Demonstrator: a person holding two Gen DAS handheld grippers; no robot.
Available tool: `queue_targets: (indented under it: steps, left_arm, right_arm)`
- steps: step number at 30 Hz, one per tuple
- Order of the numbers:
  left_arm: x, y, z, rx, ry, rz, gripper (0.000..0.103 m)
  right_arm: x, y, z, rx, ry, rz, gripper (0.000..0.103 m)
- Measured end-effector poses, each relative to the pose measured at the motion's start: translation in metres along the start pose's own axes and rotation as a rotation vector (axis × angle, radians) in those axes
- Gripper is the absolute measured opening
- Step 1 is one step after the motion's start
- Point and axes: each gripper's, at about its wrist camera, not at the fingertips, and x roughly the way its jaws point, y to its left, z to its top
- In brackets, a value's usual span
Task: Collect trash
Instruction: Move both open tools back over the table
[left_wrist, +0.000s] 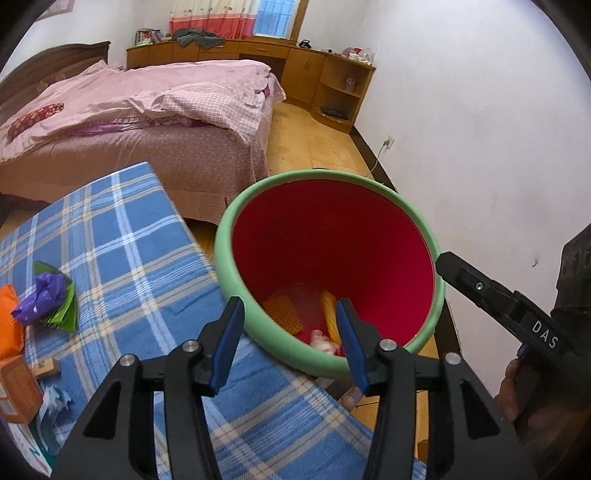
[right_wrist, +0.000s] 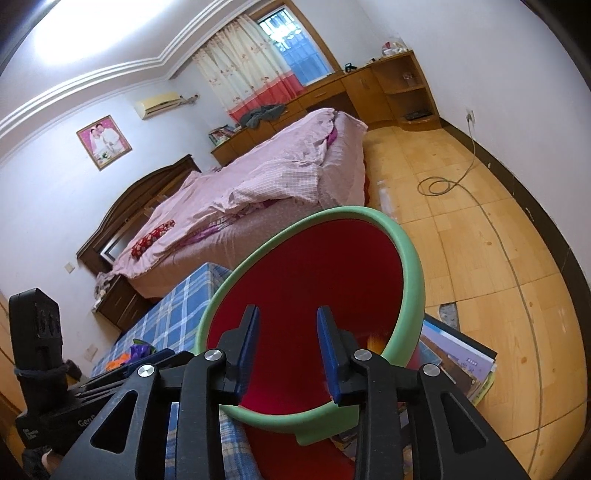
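A red bin with a green rim (left_wrist: 229, 236) stands beside the blue checked table (left_wrist: 122, 236). Pink crumpled trash (left_wrist: 323, 341) lies on its bottom. My left gripper (left_wrist: 290, 341) is open and empty over the bin's near rim. On the table to the left lie a purple wrapper (left_wrist: 40, 297), a green wrapper (left_wrist: 64, 314) and an orange packet (left_wrist: 9, 325). In the right wrist view my right gripper (right_wrist: 286, 352) is open and empty above the bin's mouth (right_wrist: 410, 266). The right gripper also shows at the right edge of the left wrist view (left_wrist: 495, 291).
A bed with pink bedding (left_wrist: 122, 110) stands beyond the table. Wooden cabinets (left_wrist: 317, 77) line the far wall. Books or folders (right_wrist: 458, 362) lie on the wood floor beside the bin. A cable (right_wrist: 439, 184) runs across the floor. An orange box (left_wrist: 14, 387) sits at the table's left edge.
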Motion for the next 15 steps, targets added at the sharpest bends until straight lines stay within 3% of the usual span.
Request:
queue_targets:
  steps: [9,15]
  left_arm:
    - [-0.038,0.011,-0.013,-0.051,-0.029,0.023,0.051]
    - [-0.068,0.025,-0.026,-0.088,-0.053,0.056,0.051]
  right_arm:
    - [-0.02,0.011,-0.005,0.0,-0.01,0.008,0.049]
    - [-0.031,0.026,-0.015,-0.013,0.006,0.011,0.053]
